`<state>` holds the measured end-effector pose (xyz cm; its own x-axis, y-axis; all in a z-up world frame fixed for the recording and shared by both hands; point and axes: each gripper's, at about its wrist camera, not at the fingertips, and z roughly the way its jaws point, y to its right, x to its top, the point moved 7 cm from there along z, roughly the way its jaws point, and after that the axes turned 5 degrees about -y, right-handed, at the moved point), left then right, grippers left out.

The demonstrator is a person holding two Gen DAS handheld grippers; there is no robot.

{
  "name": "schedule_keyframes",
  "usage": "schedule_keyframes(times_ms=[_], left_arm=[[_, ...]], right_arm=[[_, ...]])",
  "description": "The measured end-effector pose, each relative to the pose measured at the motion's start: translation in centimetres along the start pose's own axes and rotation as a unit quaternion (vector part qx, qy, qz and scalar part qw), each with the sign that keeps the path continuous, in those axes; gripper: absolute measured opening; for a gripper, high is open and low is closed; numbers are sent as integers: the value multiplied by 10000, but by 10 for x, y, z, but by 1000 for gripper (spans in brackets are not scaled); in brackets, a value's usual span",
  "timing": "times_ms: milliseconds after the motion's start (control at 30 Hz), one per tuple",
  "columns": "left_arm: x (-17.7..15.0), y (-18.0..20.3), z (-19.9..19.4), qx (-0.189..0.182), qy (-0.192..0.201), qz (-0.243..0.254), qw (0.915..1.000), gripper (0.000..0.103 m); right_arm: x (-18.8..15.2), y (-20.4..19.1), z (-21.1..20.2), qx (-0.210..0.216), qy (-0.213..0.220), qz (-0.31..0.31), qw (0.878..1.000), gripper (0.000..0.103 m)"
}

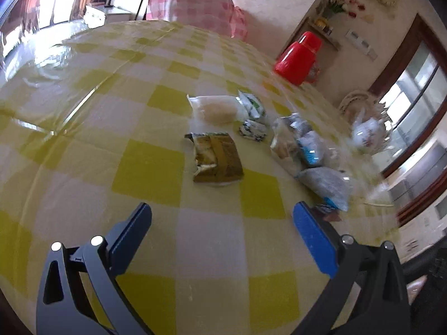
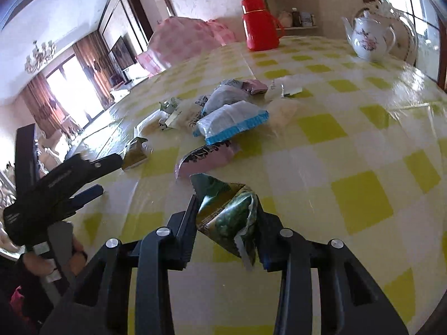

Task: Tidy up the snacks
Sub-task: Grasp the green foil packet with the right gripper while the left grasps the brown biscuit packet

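Note:
My right gripper (image 2: 226,201) is shut on a crumpled green and gold snack packet (image 2: 223,216), held just above the yellow-checked tablecloth (image 2: 349,145). Beyond it lie a pink packet (image 2: 206,157), a white packet with blue edges (image 2: 232,122) and several more wrappers. My left gripper (image 1: 223,209) stands open over bare cloth with nothing between its fingers; it also shows at the left of the right wrist view (image 2: 104,174). Ahead of it lies a brown-gold packet (image 1: 216,157). Farther off are a clear packet with a pale biscuit (image 1: 215,109) and a pile of clear and blue packets (image 1: 307,148).
A red thermos jug (image 2: 259,25) and a white flowered teapot (image 2: 368,37) stand at the far side of the table. A pink checked cover (image 1: 195,5) sits beyond the far edge. A hand (image 2: 39,262) holds the left gripper's handle.

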<state>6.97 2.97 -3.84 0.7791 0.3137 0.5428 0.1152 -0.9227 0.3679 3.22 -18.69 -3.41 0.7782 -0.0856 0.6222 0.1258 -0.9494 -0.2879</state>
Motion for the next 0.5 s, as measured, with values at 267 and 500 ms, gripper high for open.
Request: schedule_keyframes(times_ms=[267, 500], left_arm=[[38, 7, 42, 1313, -118, 139, 9912, 101], [32, 18, 39, 1348, -97, 616, 9889, 38]], right_arm=[[-3, 0, 1, 86, -95, 31, 9999, 37], [-2, 1, 2, 141, -102, 25, 9998, 37]])
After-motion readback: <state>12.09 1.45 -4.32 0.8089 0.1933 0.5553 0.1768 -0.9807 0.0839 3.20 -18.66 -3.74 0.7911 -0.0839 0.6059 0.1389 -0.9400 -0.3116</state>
